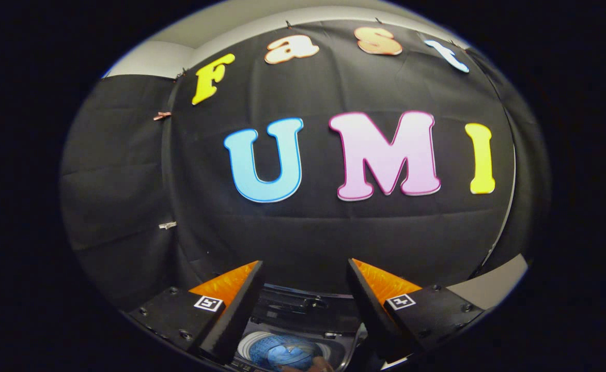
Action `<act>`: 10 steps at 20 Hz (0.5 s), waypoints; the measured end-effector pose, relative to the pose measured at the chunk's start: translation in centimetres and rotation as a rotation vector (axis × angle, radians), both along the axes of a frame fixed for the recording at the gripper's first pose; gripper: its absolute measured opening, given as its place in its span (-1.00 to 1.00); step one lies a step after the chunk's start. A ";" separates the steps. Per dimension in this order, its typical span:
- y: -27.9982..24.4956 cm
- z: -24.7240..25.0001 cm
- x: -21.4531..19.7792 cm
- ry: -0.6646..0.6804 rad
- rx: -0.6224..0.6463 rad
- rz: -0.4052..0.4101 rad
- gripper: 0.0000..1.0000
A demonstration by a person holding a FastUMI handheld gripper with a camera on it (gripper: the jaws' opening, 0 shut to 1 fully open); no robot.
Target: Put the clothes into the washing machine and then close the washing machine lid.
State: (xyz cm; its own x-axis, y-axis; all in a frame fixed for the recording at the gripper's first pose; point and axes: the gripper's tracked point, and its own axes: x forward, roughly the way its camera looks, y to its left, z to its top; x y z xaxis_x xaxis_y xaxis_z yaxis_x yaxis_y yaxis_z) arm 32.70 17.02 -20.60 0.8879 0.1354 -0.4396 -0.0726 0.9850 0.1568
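My gripper (305, 268) is held high and stands open, with nothing between its fingers (241, 299). Below and between the fingers I look down on the top of the washing machine (303, 310). Its round drum opening (287, 351) shows a blue perforated tub with something blue inside; I cannot tell whether it is cloth. The machine's lid is up, its dark inner face (292, 302) standing behind the opening. The gripper is well above the machine and touches nothing.
The black booth wall (308, 232) rises close behind the machine. A pale surface (494, 287) shows to the right of the right finger, by the wall's lower corner.
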 end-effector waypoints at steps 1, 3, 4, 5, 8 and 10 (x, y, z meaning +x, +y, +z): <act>0.1 -1.9 1.0 0.039 -0.003 -0.010 0.98; 0.3 -5.0 2.7 0.096 0.007 -0.018 0.98; 0.5 -6.4 3.3 0.120 0.011 -0.025 0.98; 0.5 -7.7 4.0 0.136 0.009 -0.031 0.98; -0.2 -11.3 5.3 0.195 -0.008 -0.053 0.98; -0.3 -12.8 5.7 0.226 -0.007 -0.064 0.98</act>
